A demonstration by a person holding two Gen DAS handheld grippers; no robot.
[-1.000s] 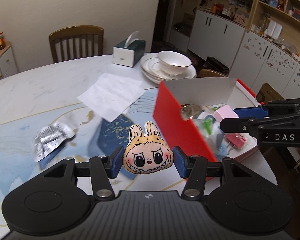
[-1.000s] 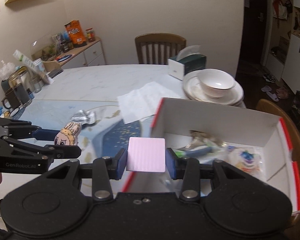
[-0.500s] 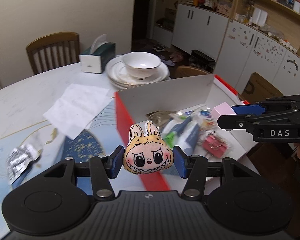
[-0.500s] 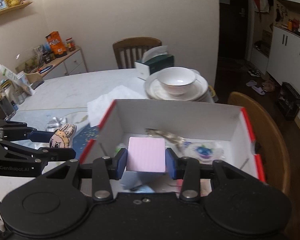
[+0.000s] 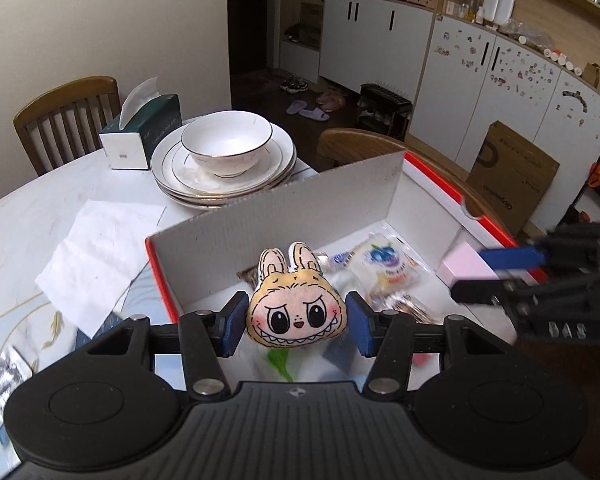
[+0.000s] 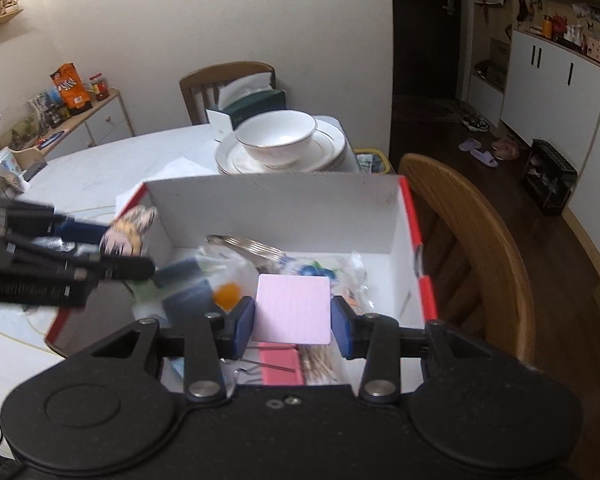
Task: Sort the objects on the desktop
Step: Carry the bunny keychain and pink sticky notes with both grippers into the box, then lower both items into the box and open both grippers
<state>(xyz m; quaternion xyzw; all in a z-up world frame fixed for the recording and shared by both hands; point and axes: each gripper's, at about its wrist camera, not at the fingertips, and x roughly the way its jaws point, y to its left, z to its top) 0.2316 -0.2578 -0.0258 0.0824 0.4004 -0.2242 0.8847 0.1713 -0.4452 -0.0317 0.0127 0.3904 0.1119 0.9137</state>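
My left gripper [image 5: 296, 320] is shut on a yellow bunny-eared plush face [image 5: 296, 312] and holds it over the near left part of the red-and-white box [image 5: 284, 204]. My right gripper [image 6: 293, 316] is shut on a pink square pad [image 6: 293, 308] and holds it above the box's [image 6: 276, 200] inside. The box holds several small items: snack packets [image 5: 384, 268], metal spoons [image 6: 252, 246], a red clip. The right gripper shows blurred at the right of the left wrist view [image 5: 500, 276]; the left gripper shows blurred at the left of the right wrist view [image 6: 112, 258].
Stacked plates with a white bowl [image 5: 226, 148] and a tissue box [image 5: 144, 132] stand behind the box. A white paper napkin [image 5: 96, 248] and a foil packet [image 5: 0, 376] lie on the table at left. A wooden chair [image 6: 472, 236] stands right of the box.
Both grippers have moved right and forward, from beside the box to over its inside, each still holding its object.
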